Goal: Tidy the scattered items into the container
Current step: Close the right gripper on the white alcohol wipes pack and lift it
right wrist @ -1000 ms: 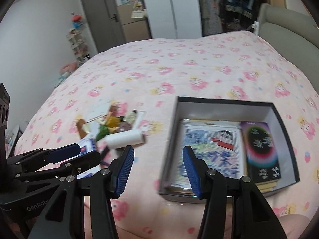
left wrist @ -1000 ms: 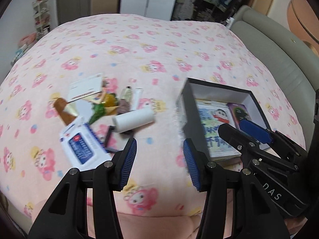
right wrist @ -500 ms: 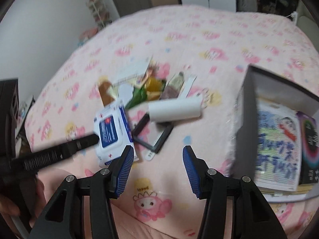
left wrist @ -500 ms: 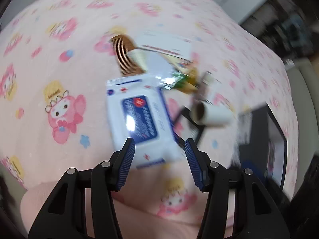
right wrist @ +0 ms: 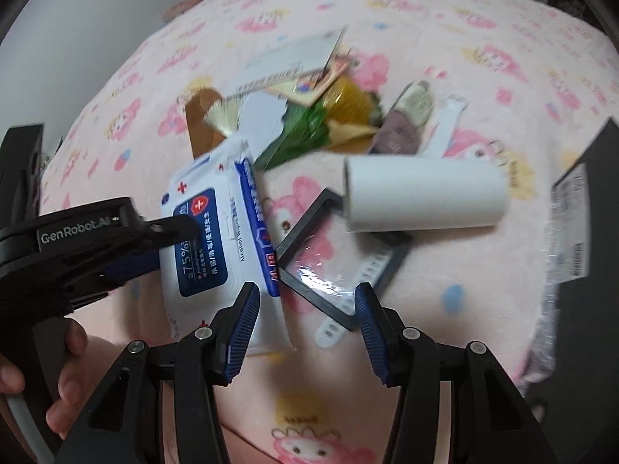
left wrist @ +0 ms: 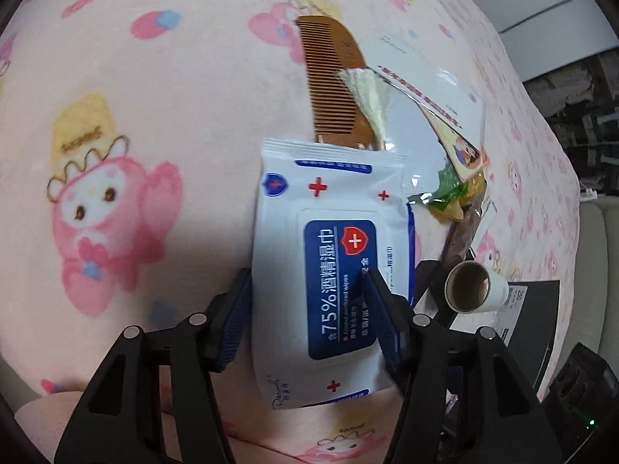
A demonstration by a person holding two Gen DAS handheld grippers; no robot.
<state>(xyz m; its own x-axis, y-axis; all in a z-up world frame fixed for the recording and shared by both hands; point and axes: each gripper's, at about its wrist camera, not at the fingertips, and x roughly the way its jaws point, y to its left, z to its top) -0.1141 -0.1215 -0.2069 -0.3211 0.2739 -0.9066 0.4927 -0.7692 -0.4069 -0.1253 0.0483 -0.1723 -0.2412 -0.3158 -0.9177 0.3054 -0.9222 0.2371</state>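
While the left claw [left wrist: 307, 311] sits spread around the wipes pack [left wrist: 332, 270], a comb [left wrist: 334, 77] lies just beyond, and the right claw [right wrist: 305, 323] gapes over a black frame [right wrist: 340, 255].

Wipes pack [left wrist: 332, 270] on bed [left wrist: 154, 96]; comb [left wrist: 332, 77] behind, partly under it; roll [right wrist: 425, 199] right, on frame [right wrist: 336, 263].

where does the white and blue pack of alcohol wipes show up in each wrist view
Left wrist view: the white and blue soft pack of alcohol wipes fills the lower centre, lying between the open fingers of the left gripper.
Right wrist view: the pack sits left of centre, with the left gripper reaching in over it from the left.
Shared landmark: the white paper roll with a cardboard core, right of the pack in both.
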